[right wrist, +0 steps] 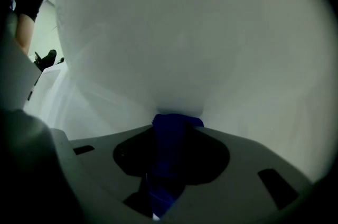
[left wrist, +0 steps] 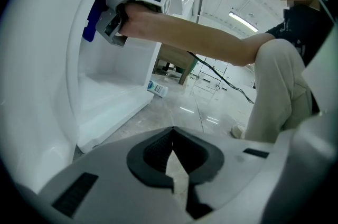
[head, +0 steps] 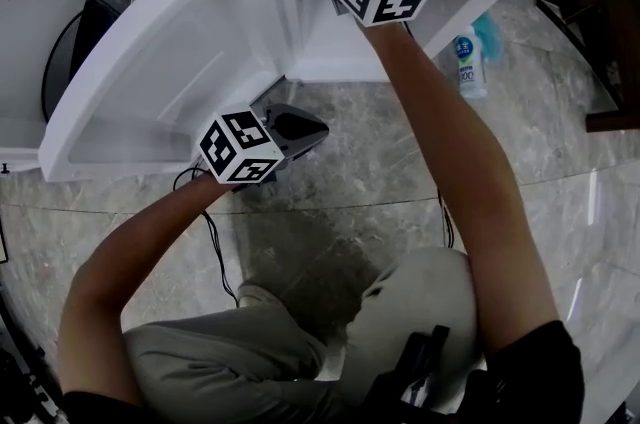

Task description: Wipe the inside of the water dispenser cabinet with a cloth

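Cloth, dark blue, is clamped between the jaws of the right hand-held gripper. Its bunched end is against the white inner wall of the water dispenser cabinet. In the head view this hand-held gripper is inside the cabinet opening at the top centre of the frame. The left hand-held gripper is clenched with nothing in it. It is low and outside the cabinet, left of centre in the head view, over the marble floor. A small plastic bottle lies on the floor near the cabinet, at upper right.
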`<action>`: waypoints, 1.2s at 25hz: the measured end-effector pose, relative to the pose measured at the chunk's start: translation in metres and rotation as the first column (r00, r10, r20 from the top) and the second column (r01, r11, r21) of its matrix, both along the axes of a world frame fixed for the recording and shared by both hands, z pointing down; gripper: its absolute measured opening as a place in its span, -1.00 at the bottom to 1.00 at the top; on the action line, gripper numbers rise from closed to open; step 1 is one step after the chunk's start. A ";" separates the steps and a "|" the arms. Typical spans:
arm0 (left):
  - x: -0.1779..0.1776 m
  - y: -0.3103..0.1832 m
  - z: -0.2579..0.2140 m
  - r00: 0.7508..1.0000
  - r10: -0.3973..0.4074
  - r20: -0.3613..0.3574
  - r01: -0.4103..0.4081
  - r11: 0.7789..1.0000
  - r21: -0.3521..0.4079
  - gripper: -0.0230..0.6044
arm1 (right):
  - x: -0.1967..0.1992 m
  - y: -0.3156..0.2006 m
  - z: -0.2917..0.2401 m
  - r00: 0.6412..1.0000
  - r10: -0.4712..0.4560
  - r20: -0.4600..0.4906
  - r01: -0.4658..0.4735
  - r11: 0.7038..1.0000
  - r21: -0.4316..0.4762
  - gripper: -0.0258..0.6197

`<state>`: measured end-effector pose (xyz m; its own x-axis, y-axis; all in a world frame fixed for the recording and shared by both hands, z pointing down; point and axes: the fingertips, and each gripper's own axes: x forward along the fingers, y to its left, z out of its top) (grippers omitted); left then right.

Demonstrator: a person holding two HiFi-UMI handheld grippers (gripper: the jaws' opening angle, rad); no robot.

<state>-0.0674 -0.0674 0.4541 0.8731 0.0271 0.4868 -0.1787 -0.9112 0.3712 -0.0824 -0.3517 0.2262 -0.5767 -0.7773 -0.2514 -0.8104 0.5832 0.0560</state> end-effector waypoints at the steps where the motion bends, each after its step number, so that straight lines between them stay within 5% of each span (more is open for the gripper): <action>1: 0.000 0.000 0.001 1.000 -0.002 0.001 0.002 1.000 -0.001 -0.91 | -0.001 0.006 0.002 1.000 -0.012 -0.003 0.012 1.000 0.001 -0.56; 7: 0.012 -0.003 -0.003 1.000 0.010 -0.010 -0.010 1.000 0.007 -0.91 | -0.004 0.022 0.003 0.997 -0.037 -0.070 0.040 0.999 0.035 -0.55; 16: 0.014 -0.001 -0.007 1.000 0.013 -0.012 -0.013 1.000 0.012 -0.91 | 0.000 0.002 0.004 1.000 0.004 -0.025 -0.004 1.000 -0.016 -0.55; 22: 0.013 -0.008 -0.008 1.000 -0.011 -0.007 0.012 0.999 0.038 -0.91 | -0.003 0.037 0.016 0.987 -0.137 -0.087 0.132 0.989 -0.063 -0.55; 30: 0.041 -0.037 -0.043 0.985 -0.101 -0.140 0.111 0.992 0.063 -0.91 | 0.039 0.085 0.040 0.961 -0.231 -0.150 0.195 0.956 -0.220 -0.55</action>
<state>-0.0266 -0.1048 0.4115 0.9276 -0.0988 0.3603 -0.2274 -0.9144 0.3349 -0.0437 -0.2663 0.2662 -0.7551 -0.6554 0.0157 -0.6542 0.7548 0.0473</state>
